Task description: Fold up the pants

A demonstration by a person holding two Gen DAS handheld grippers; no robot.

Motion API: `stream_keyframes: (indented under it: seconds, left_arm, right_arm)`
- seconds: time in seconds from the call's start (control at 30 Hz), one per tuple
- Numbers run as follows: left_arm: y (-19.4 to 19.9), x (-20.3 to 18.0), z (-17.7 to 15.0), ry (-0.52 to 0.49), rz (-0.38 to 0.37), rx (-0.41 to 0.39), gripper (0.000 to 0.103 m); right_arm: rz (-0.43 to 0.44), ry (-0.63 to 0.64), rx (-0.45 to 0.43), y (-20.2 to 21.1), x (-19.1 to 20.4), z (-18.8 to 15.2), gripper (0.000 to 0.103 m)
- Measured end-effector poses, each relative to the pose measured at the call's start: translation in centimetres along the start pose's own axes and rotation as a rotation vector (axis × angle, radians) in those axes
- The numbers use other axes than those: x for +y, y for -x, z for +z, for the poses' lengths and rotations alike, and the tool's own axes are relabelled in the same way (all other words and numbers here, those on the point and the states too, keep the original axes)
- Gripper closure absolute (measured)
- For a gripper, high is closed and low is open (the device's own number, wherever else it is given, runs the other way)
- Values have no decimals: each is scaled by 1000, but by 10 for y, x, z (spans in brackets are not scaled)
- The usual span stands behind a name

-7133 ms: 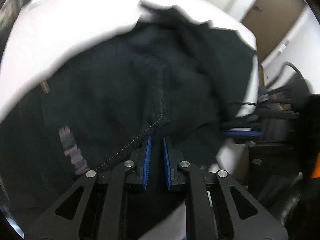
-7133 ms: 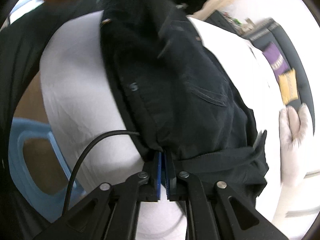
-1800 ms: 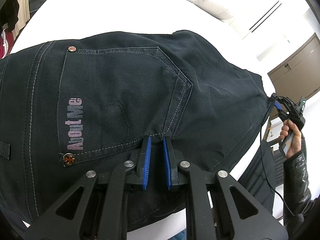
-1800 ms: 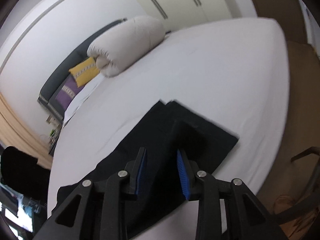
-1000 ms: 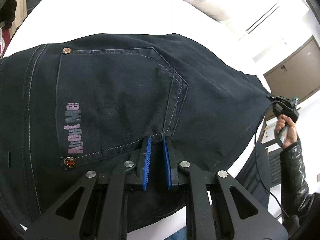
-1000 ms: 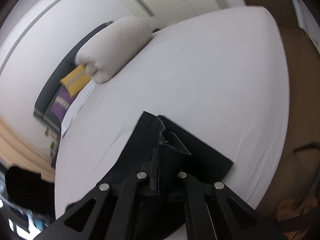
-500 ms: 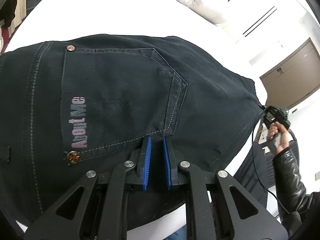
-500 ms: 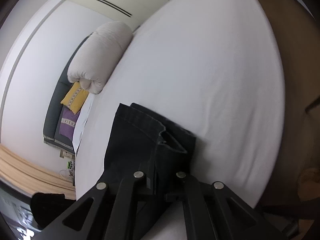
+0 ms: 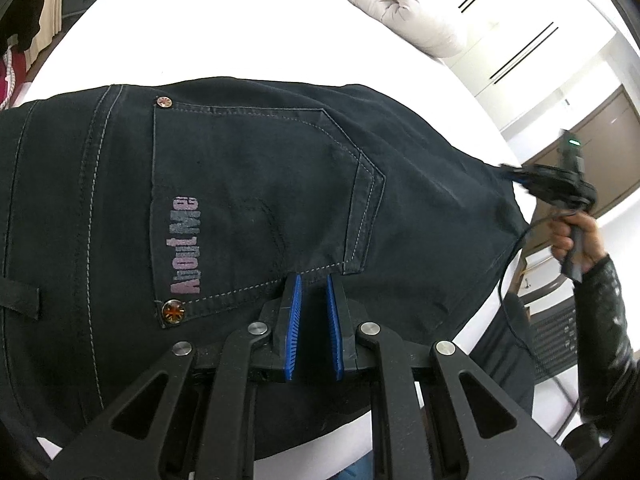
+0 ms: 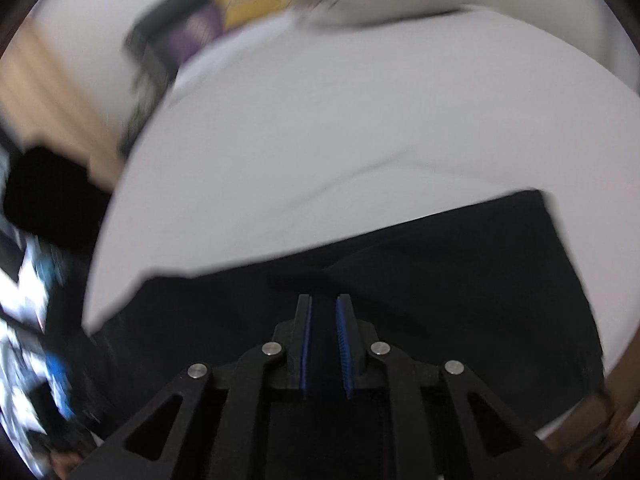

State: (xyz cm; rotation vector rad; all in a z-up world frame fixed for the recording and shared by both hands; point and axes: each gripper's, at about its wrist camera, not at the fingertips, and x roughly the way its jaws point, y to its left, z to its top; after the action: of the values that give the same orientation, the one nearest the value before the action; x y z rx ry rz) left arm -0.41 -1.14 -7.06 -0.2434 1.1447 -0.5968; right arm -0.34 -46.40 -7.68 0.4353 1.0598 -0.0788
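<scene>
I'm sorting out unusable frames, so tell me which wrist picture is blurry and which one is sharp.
Right wrist view: motion-smeared, with streaked cushions and soft edges on the pants. Left wrist view: sharp, the pocket stitching and lettering readable, the sheet overexposed, edges bent by the fisheye.

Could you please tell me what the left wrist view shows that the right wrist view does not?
Only the left wrist view shows the back pocket with its "About Me" print, two rivets, and the person's hand holding the right tool at the pants' far edge. Only the right wrist view, which is blurred, shows a yellow and purple cushion and that tool's jaws slightly apart, having just been opening, with nothing between them. Both show the dark pants on the white bed and a rolled duvet.
</scene>
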Motion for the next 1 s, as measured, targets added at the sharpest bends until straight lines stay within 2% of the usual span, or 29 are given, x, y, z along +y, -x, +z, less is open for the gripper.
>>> stream_keyframes:
  seconds: [0.03,0.1,0.23,0.3,0.37,0.4,0.47,0.57,0.63,0.67,0.73,0.77,0.83,0.87,0.93,1.0]
  left_arm:
    - [1,3,1,2,-4,-4,91]
    - [4,9,4,7,-11,-15,91]
    - [6,14,8,16,1,-51,91]
    - [7,18,12,21,15,-68,91]
    - [7,20,12,21,13,-76,91]
    - [8,21,10,27,11,-83,91]
    - [13,24,9,28,21,-96,91]
    - [16,19,12,17,27,-111,91]
    - [17,14,12,1,21,-118,91]
    - [14,12,11,-8,26,-108,91]
    - [14,14,8,-10,38,-94,91]
    - [14,14,6,-4,34,-95,91]
    - [16,12,5,-4,43,-101,91]
    - [18,13,6,-6,58,-107,91]
    - [23,15,4,2,69,-115,91]
    - [21,20,3,9,68,-108,91]
  right_arm:
    - [19,-7,80,-25,0,2,87]
    - [-29,-8,133,-56,-4,4,100]
    - [-70,-15,46,-77,-12,27,103]
    - [-89,-70,-8,-79,-21,38,103]
    - [-275,-71,-98,-66,-21,42,103]
    - [-283,-91,-106,-61,-22,39,103]
    - [-153,-151,-129,-35,-23,27,100]
    - [-41,-72,-132,2,-4,-3,99]
    - [76,-47,-72,9,5,-23,99]
    - [114,-19,-8,3,11,-34,99]
    - [76,40,101,-22,15,-46,99]
    - [62,30,138,-39,13,-46,103]
    - [117,-37,112,-54,-3,-42,103]
    - [117,-49,98,-60,-7,-35,103]
    - [35,-10,62,-69,-3,-21,103]
    - [-104,59,9,-74,9,-8,103]
